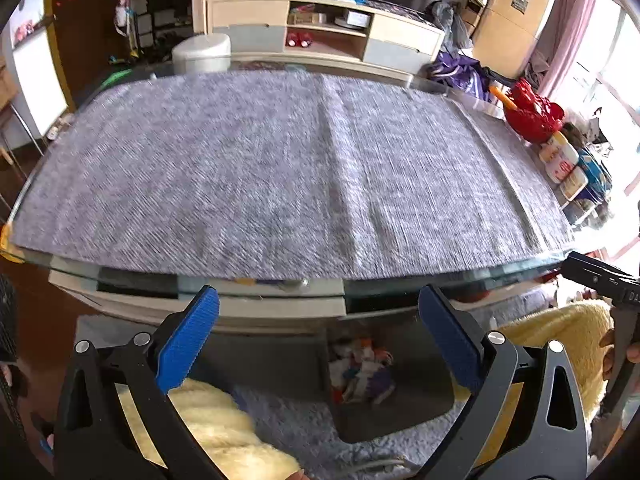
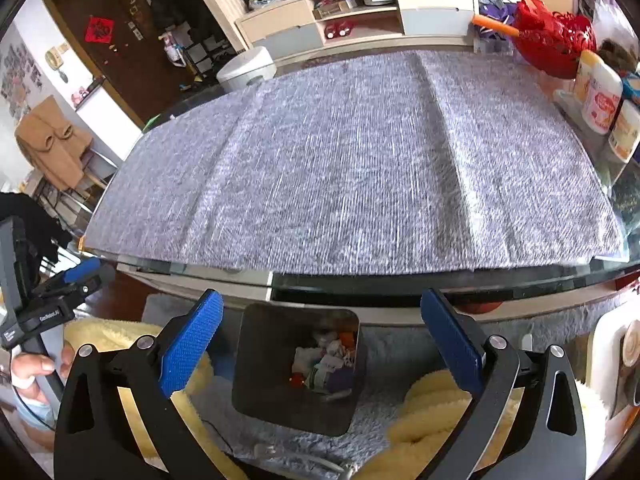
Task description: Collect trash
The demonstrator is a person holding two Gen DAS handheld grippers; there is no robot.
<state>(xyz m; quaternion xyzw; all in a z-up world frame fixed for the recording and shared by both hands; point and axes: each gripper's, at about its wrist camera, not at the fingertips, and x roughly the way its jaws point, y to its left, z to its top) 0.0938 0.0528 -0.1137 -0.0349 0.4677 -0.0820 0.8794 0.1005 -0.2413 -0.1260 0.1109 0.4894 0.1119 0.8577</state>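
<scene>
A dark square trash bin (image 2: 264, 364) stands on the floor below the table's near edge, with crumpled paper and wrappers (image 2: 326, 364) inside. It also shows in the left wrist view (image 1: 380, 412), with the trash (image 1: 362, 372) in it. My left gripper (image 1: 318, 340) is open and empty, held in front of the table edge, above and left of the bin. My right gripper (image 2: 320, 340) is open and empty, right above the bin. The grey felt mat (image 1: 260, 168) on the glass table (image 1: 400, 286) has no trash on it.
A red basket (image 2: 552, 40) and several white jars (image 2: 600, 96) stand at the table's right end. A TV cabinet (image 1: 320, 36) and a white stool (image 1: 202, 54) lie beyond the far edge. Yellow fluffy slippers (image 2: 432, 416) and a grey rug (image 2: 400, 352) are on the floor.
</scene>
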